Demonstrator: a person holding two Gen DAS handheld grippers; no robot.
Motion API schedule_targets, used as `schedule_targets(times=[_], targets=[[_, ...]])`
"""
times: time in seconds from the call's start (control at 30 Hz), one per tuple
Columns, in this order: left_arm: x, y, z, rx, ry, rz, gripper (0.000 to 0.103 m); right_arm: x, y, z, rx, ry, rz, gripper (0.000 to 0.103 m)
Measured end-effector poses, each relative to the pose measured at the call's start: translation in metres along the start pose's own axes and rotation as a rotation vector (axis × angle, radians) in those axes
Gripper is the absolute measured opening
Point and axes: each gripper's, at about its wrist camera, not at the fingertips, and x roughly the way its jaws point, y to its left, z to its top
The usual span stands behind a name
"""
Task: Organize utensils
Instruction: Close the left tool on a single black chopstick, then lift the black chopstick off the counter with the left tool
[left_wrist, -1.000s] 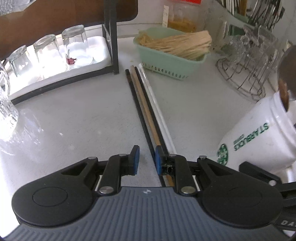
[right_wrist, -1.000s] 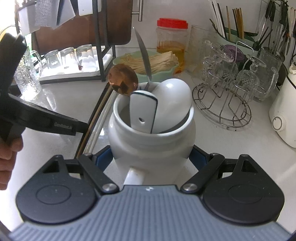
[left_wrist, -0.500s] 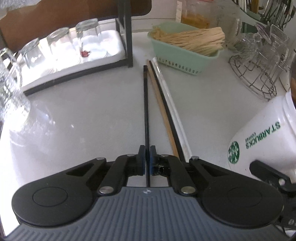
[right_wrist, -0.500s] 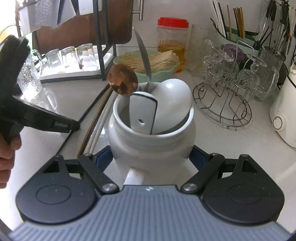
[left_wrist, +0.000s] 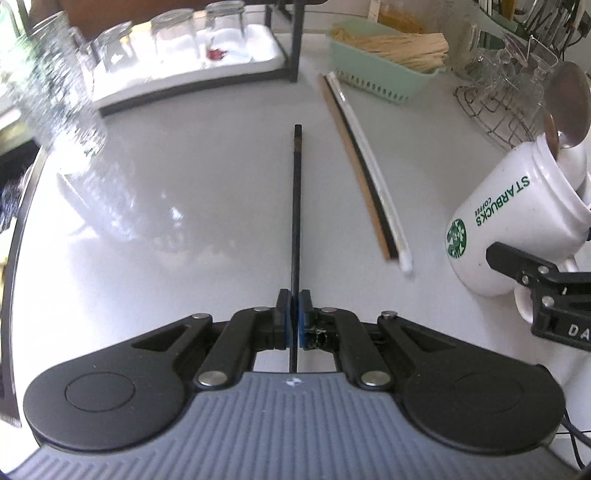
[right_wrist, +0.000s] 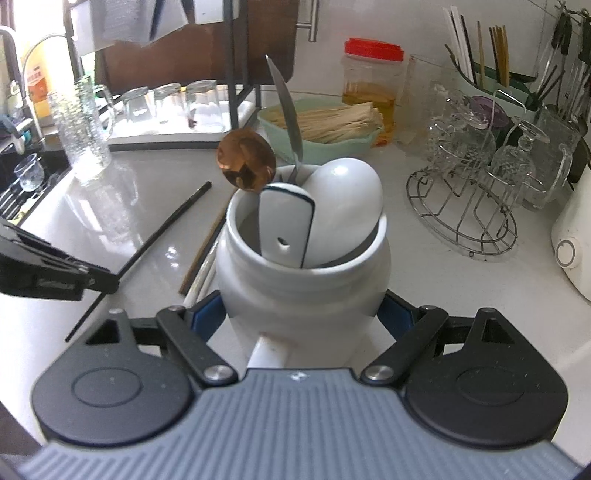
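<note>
My left gripper (left_wrist: 294, 317) is shut on a black chopstick (left_wrist: 296, 206) and holds it lifted above the white counter, pointing away; it also shows in the right wrist view (right_wrist: 162, 229). Three more chopsticks (left_wrist: 365, 173), wooden, black and white, lie side by side on the counter to its right. My right gripper (right_wrist: 303, 314) is shut on a white Starbucks mug (right_wrist: 303, 280), also seen in the left wrist view (left_wrist: 517, 218). The mug holds a copper spoon (right_wrist: 245, 160), a white ceramic spoon (right_wrist: 347, 206), a white handle and a metal utensil.
A mint basket of wooden sticks (left_wrist: 388, 62) stands beyond the chopsticks. A black rack with upturned glasses (left_wrist: 177, 44) is at the back left, a glass pitcher (left_wrist: 55, 88) at the left. A wire glass stand (right_wrist: 476, 192) and a chopstick holder (right_wrist: 491, 77) are at the right.
My left gripper shut on the black chopstick and lifted it away to the left from the other three. The right gripper still holds the mug.
</note>
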Motion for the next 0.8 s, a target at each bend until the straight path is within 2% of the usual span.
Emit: schedule_targets(times=[0.37,0.47,0.53,0.6,0.8], targets=[[-0.014,0.018,-0.027,-0.057,0.048,-0.04,0.005,-0.011,0.011,-0.01,-0.018,0.003,0.017,0.09],[-0.013,0.018,-0.024,-0.065,0.055,-0.055,0.006,-0.012,0.011,-0.011,-0.019,0.0,0.017,0.09],[-0.01,0.02,-0.02,-0.104,0.07,-0.078,0.014,-0.012,0.011,-0.012,-0.023,-0.003,0.017,0.09],[-0.009,0.021,-0.015,-0.128,0.055,-0.102,0.016,-0.012,0.011,-0.012,-0.026,-0.003,0.017,0.09],[-0.001,0.016,0.013,-0.087,-0.005,-0.067,0.016,-0.012,0.013,-0.011,-0.016,0.003,0.008,0.09]])
